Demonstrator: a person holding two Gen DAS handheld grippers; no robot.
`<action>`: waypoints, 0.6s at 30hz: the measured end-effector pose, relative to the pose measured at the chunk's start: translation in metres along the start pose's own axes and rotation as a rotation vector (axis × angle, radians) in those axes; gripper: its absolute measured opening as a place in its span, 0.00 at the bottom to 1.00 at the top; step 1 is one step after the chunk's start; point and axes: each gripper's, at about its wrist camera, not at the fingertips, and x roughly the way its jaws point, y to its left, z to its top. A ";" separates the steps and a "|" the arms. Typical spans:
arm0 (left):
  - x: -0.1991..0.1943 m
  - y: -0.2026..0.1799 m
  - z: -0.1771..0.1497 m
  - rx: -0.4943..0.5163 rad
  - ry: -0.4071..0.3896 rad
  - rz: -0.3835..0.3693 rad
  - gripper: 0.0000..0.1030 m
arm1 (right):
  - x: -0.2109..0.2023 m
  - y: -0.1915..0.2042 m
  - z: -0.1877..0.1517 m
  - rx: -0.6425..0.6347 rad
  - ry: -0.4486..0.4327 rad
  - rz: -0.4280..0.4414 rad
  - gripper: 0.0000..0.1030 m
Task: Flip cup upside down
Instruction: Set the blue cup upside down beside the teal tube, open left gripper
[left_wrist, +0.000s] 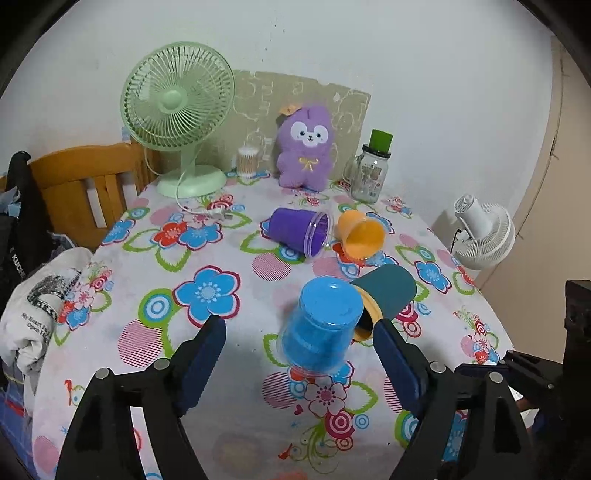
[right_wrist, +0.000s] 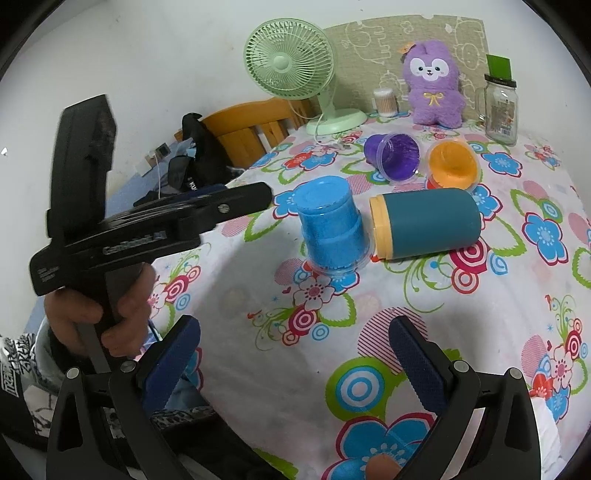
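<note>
You face a white wall (left_wrist: 332, 44). A beige patterned board (left_wrist: 306, 96) leans against it behind the surface (left_wrist: 229, 369), which wears a flowered cloth. A wooden chair (left_wrist: 85, 177) stands at its left edge, a white fan (left_wrist: 484, 232) beyond its right. Lighting is even.

The teal cup (left_wrist: 388, 291) is partly hidden behind the blue cup (left_wrist: 321, 328) in the left wrist view. The glass jar's (right_wrist: 500, 110) label print is too small to read. The white fan's (left_wrist: 484, 236) base is cut off behind the table edge.
</note>
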 end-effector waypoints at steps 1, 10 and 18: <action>-0.003 0.001 0.000 -0.003 -0.009 0.004 0.87 | 0.000 0.000 0.001 -0.001 -0.001 -0.003 1.00; -0.048 0.011 -0.001 -0.032 -0.157 0.109 1.00 | -0.020 0.018 0.015 -0.072 -0.094 -0.202 1.00; -0.076 0.021 0.004 -0.068 -0.224 0.169 1.00 | -0.042 0.052 0.035 -0.137 -0.227 -0.364 1.00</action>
